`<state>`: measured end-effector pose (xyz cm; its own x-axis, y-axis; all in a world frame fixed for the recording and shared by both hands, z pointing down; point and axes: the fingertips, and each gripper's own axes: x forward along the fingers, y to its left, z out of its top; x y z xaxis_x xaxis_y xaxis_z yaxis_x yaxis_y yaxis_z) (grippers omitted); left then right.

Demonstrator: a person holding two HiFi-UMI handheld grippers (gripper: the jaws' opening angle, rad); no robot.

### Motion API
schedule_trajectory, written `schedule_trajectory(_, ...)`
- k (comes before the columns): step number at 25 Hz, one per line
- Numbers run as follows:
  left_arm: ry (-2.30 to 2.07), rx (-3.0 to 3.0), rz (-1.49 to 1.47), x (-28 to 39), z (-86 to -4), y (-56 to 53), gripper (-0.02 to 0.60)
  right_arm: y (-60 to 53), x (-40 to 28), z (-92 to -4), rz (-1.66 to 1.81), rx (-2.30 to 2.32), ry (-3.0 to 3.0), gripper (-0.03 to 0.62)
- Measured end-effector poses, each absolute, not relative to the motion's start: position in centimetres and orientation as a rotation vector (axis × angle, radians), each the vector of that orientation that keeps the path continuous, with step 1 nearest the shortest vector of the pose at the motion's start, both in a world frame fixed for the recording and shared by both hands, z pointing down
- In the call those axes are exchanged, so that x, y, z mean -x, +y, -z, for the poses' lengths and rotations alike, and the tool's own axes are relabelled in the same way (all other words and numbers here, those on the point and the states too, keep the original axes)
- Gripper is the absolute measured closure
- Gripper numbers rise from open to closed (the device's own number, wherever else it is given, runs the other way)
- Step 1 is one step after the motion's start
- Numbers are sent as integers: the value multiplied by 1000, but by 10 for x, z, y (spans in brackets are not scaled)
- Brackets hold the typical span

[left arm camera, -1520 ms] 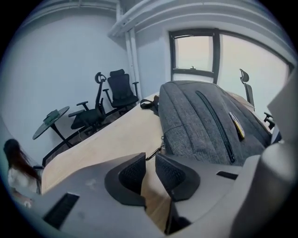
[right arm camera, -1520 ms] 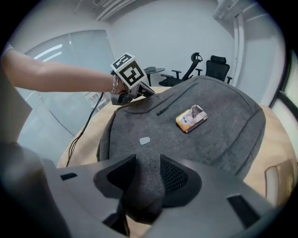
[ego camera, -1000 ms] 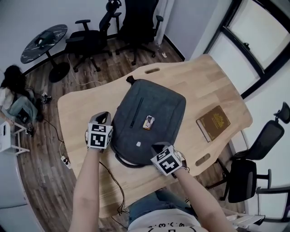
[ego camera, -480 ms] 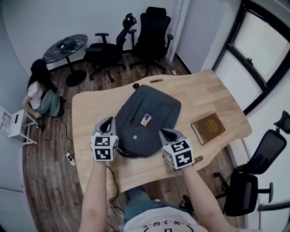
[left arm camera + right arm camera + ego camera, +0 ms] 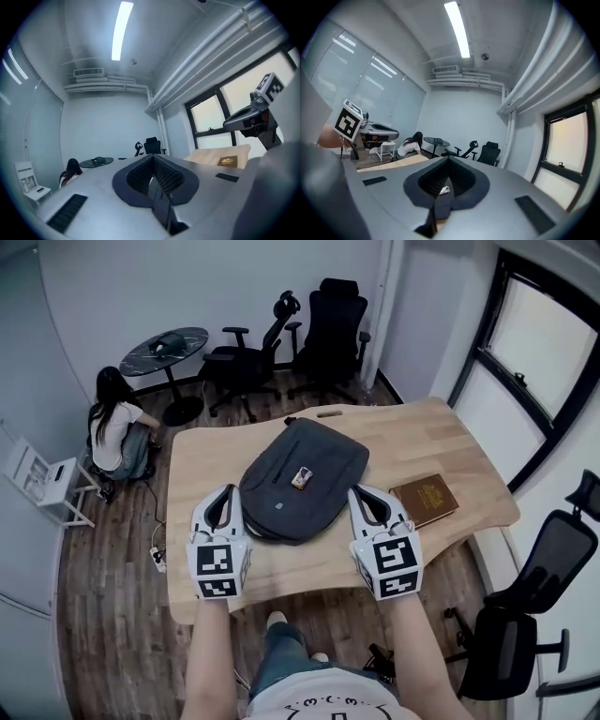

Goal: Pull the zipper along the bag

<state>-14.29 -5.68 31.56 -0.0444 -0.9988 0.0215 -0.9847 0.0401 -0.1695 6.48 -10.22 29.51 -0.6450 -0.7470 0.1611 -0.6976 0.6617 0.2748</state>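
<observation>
Left gripper (image 5: 224, 493) & right gripper (image 5: 366, 493) are closed, w/ nothing held, at lower centre of frame; bag (image 5: 323, 493) lies at centre on table (image 5: 441, 437), untouched. Jaws should be opened first, then zipper pull (too small to see) pinched while fabric is held taut.

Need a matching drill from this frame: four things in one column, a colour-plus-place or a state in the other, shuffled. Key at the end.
1. bag
2. book
3. round table
4. left gripper

A. brown, right side of the desk
B. jaws shut, nothing held
C. dark top, on the floor at far left
D. dark grey, mid-desk

Pairs: 1-D, 2-A, 3-C, 4-B
</observation>
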Motion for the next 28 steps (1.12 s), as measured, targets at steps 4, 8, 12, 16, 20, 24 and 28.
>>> schedule_trajectory(4, 2178, 2007, 235, 127, -286, -22, 566, -83, -72, -270, 317, -1164, -2663, 542)
schedule_trajectory(8, 2195, 1978, 182, 125, -265, 5, 566, -69, -81, -256, 306, -1201, -2710, 542)
schedule_trajectory(12, 2211, 1961, 132, 126, -252, 27, 566, -36, -70, -178, 1121, -1096, -2529, 542)
schedule_trajectory(16, 2205, 1953, 106, 124, -242, 34, 566, -35, -85, -199, 790, -1191, -2633, 542)
schedule_trajectory(20, 2155, 1974, 80, 120, -229, 30, 566, -42, -98, -229, 324, -1303, -2711, 542)
schedule_trajectory(24, 2123, 2003, 50, 123, -217, 25, 566, -42, -96, -216, 358, -1339, -2690, 542)
schedule_trajectory(28, 2082, 2026, 68, 126, -206, 21, 566, -41, -91, -206, 337, -1364, -2691, 542)
